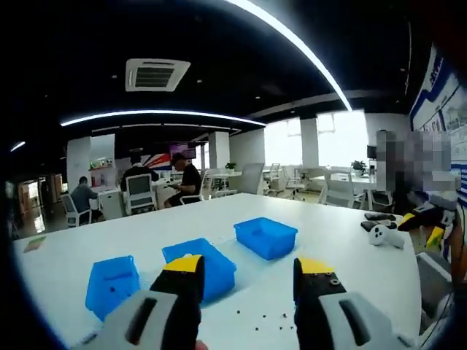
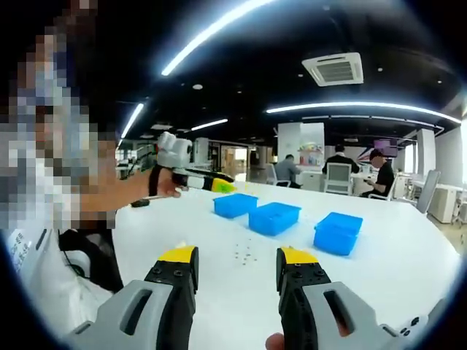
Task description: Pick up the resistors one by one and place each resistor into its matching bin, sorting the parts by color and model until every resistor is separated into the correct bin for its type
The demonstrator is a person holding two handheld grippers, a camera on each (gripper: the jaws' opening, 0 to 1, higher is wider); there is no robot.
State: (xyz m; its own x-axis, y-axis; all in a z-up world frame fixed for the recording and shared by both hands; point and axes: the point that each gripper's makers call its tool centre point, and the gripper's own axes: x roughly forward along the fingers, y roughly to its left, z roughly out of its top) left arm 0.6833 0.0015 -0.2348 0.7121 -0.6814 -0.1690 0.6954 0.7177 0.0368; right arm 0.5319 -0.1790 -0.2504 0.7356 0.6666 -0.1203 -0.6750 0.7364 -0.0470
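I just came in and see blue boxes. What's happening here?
A person holds two grippers above a white table. Both the left gripper and right gripper are open and hold nothing. Tiny resistors lie scattered on the table, near three blue bins. Sorting looks not yet begun.

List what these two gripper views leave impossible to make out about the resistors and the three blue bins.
- Resistors: tiny dark specks on the white table in the left gripper view, and again in the right gripper view; colour and model too small to read.
- Middle bin: partly covered by the left gripper fingers.
- Bin contents: walls hide the insides of the right gripper view's bins.
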